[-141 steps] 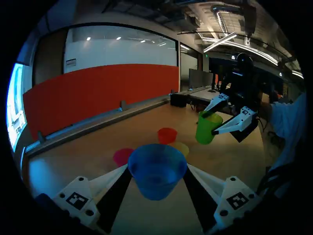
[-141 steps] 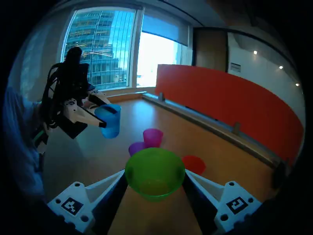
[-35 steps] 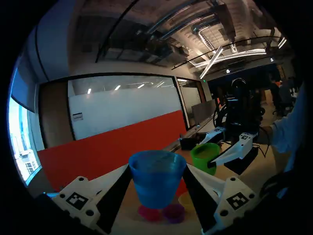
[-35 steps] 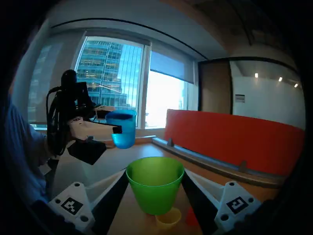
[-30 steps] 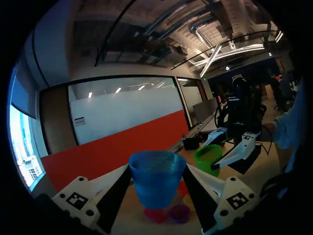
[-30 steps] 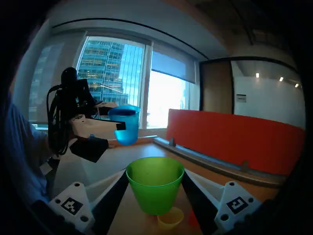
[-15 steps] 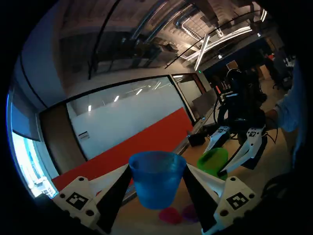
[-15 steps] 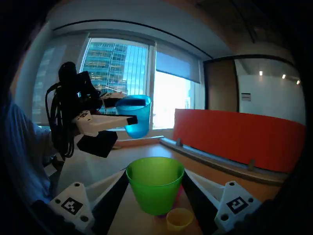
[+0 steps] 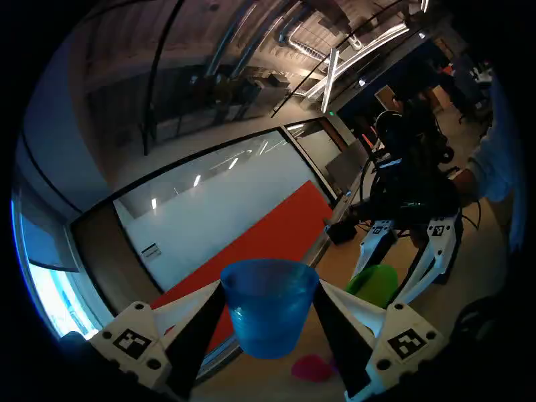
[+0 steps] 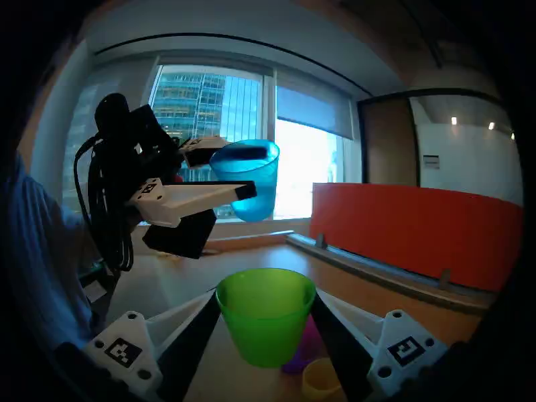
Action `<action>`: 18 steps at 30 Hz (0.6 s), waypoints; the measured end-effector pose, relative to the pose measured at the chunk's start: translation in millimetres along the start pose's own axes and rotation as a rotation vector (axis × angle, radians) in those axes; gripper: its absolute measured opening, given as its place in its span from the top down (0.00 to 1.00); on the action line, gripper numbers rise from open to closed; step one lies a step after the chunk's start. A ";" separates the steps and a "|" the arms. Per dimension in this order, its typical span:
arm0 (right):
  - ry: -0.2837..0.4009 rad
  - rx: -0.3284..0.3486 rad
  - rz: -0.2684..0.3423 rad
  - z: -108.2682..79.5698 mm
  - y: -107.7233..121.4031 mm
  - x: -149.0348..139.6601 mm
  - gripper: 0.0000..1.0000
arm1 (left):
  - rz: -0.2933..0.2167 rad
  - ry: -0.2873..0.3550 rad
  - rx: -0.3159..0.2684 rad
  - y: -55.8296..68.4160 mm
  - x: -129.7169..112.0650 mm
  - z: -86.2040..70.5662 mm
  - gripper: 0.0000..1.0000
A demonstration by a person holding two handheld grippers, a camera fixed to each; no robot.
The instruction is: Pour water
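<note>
Left gripper [image 9: 269, 288] pinched the blue cup [image 9: 269, 321] up above, a bit off the green cup [image 10: 266, 328] that the right gripper [image 10: 266, 296] clamped, so tipping blue over green's rim looked next.

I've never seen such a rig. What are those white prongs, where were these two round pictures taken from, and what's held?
No robot: a person holds a two-finger gripper in each hand, each carrying a fisheye camera. The left gripper view looks along the left gripper, whose white fingers clamp a blue cup. The right gripper view looks along the right gripper, clamping a green cup; the blue cup appears there too, held higher. A purple cup and a yellow cup stand on the wooden table.
</note>
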State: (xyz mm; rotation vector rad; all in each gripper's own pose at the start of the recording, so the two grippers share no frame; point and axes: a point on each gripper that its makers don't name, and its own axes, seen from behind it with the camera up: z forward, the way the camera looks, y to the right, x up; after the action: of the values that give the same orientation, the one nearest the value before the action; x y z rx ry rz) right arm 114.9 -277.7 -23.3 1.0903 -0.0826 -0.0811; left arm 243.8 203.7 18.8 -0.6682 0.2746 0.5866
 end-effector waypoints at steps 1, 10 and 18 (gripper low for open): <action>0.000 0.004 0.001 0.9 -1.3 -0.7 0.08 | 0.010 -0.001 0.001 -0.5 0.6 0.1 0.14; -0.005 0.036 0.001 8.5 -14.2 -3.4 0.08 | 0.101 0.000 0.004 0.9 6.8 0.0 0.14; -0.006 0.059 0.000 12.9 -23.6 -3.6 0.08 | 0.198 -0.003 0.013 1.9 11.9 1.6 0.14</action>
State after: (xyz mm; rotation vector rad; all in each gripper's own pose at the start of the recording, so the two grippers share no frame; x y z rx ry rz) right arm 109.4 -299.5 -38.4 1.1494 -0.0915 -0.0823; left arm 252.3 211.0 14.1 -0.6312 0.3437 0.7745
